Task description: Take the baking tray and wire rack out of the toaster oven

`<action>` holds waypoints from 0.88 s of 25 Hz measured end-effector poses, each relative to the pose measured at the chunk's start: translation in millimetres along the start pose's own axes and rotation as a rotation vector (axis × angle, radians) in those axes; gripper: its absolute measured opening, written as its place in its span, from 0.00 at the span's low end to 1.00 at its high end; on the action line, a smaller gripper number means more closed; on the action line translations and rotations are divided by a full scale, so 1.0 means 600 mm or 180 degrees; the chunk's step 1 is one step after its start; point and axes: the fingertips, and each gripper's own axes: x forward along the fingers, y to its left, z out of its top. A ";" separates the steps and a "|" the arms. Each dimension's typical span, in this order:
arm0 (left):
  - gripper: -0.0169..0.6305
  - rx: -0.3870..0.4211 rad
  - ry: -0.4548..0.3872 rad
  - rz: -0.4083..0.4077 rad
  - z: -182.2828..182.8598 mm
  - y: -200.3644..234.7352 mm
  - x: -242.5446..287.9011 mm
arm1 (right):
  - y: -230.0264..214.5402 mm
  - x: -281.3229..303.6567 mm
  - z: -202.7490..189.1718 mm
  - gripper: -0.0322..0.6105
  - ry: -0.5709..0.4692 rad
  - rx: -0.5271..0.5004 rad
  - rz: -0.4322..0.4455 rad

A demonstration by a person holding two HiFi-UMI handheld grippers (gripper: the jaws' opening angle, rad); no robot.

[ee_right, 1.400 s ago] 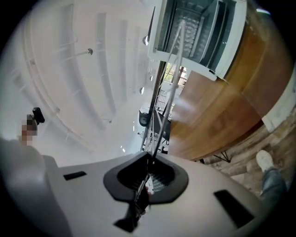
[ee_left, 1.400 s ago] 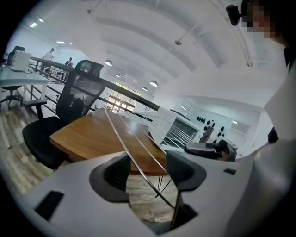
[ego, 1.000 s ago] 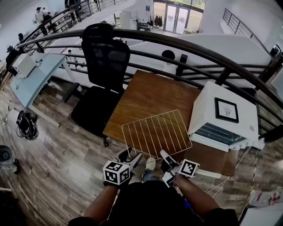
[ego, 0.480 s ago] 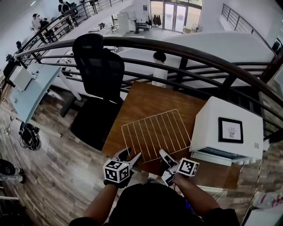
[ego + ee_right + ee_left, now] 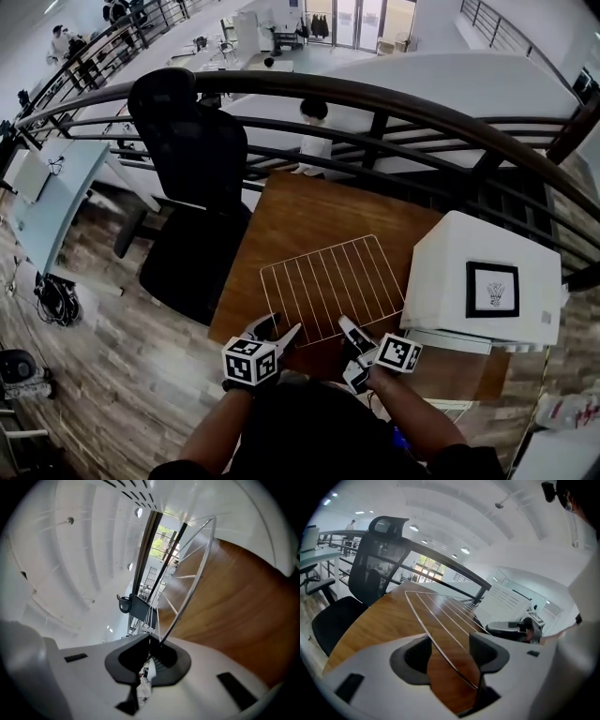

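Wood-plank floor [image 5: 94, 375], curved black railing [image 5: 375, 103], black office chair [image 5: 187, 178] beside bench. Wooden bench [image 5: 309, 206]: white toaster oven [image 5: 487, 281] at right end. Wire rack [image 5: 333, 286] out of oven, over bench top, left of oven. Right tongs [image 5: 347, 328] clamped on rack's near edge wire. Left tongs [image 5: 277, 330] jaws apart, rack wire between, unpinched.

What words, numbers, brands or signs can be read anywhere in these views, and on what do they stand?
No text can be read in any view.
Black-framed label on top of the toaster oven: a small graphic; any print is too small to read.
Left marker cube and right marker cube: black-and-white square patterns only, no words or numbers.
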 end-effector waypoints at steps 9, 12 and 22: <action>0.42 -0.0133 0.0332 -0.0183 -0.025 0.035 0.043 | -0.049 0.021 -0.007 0.05 -0.0079 0.0243 -0.0338; 0.42 -0.0136 0.0419 -0.0254 -0.018 0.052 0.062 | -0.061 0.037 0.001 0.05 -0.0138 0.0304 -0.0417; 0.42 -0.0115 0.0640 -0.0390 -0.007 0.095 0.104 | -0.086 0.079 0.015 0.05 -0.0275 0.0432 -0.0590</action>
